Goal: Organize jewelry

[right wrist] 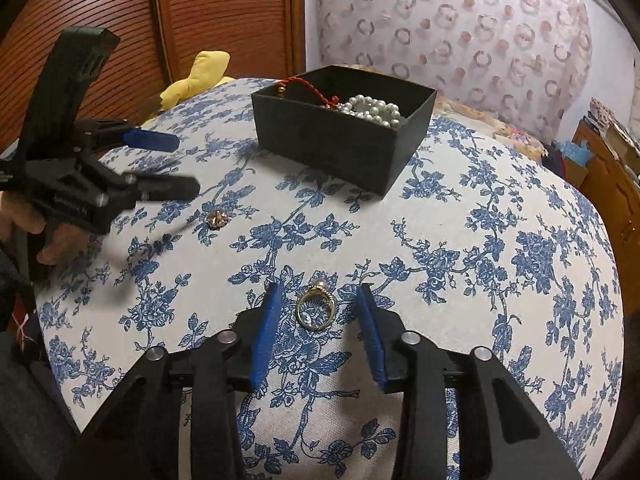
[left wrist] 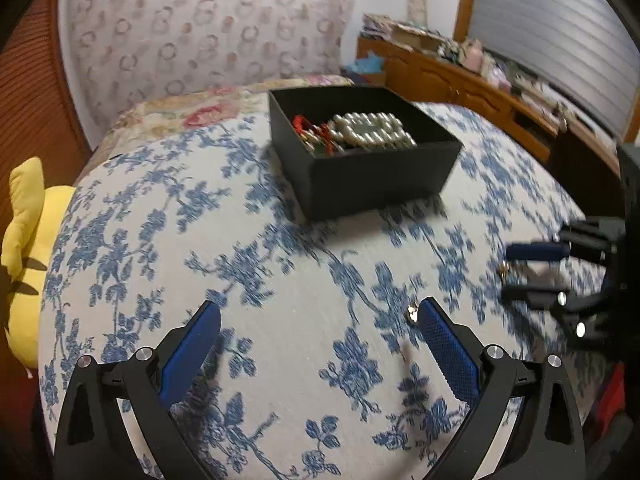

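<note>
A black open box (left wrist: 376, 178) (right wrist: 332, 140) stands on the blue-flowered cloth and holds a pearl bracelet (left wrist: 372, 130) (right wrist: 372, 110) and a red cord piece (left wrist: 310, 130) (right wrist: 316, 88). A gold ring with a pearl (right wrist: 316, 306) lies flat on the cloth between the open fingers of my right gripper (right wrist: 318, 294), which do not touch it; in the left wrist view the ring (left wrist: 505, 271) is blurred between the fingers of the right gripper (left wrist: 508, 272). A small round brooch (right wrist: 218, 219) (left wrist: 412, 314) lies just off the right fingertip of my open, empty left gripper (left wrist: 320, 312) (right wrist: 188, 164).
A yellow plush toy (left wrist: 28, 248) (right wrist: 196, 78) lies at the cloth's edge by a wooden slatted door (right wrist: 120, 20). A patterned pillow (left wrist: 208, 28) stands behind the box. A cluttered wooden cabinet (left wrist: 472, 80) runs along the right.
</note>
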### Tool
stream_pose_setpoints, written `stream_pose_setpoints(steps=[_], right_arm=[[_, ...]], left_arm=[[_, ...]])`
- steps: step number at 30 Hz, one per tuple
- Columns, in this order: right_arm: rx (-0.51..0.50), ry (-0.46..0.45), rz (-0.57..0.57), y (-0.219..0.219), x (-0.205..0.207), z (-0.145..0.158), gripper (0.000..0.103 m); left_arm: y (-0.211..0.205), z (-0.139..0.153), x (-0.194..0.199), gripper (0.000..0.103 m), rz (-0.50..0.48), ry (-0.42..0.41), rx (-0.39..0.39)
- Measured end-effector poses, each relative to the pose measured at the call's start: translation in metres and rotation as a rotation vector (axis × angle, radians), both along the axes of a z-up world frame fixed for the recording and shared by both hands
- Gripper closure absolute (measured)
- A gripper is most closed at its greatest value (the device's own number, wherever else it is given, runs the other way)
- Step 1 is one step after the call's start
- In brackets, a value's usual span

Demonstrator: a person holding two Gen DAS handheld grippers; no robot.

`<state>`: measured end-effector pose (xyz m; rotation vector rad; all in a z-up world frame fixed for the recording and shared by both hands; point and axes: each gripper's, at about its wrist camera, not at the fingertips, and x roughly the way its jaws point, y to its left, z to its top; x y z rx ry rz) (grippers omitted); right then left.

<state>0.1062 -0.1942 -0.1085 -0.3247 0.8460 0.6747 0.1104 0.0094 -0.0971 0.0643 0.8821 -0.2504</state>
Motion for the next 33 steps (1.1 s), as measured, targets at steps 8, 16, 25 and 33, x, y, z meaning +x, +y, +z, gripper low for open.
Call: stream_pose_setpoints(steps=[8, 16, 25, 33], right_arm=[[0.011, 0.003, -0.024, -0.005, 0.003, 0.0, 0.075], [-0.001, -0.008, -0.024, -0.003, 0.002, 0.0, 0.075], [-0.005, -0.011, -0.024, -0.003, 0.002, 0.0, 0.075], [-0.005, -0.011, -0.024, -0.003, 0.001, 0.0, 0.075]], left_arm=[[-0.014, -0.004, -0.006, 0.008, -0.05, 0.019, 0.019], [-0.039, -0.003, -0.01, 0.03, -0.114, 0.008, 0.037], [-0.05, -0.004, -0.008, 0.073, -0.135, 0.011, 0.036], [-0.055, -0.004, -0.013, 0.089, -0.15, -0.001, 0.034]])
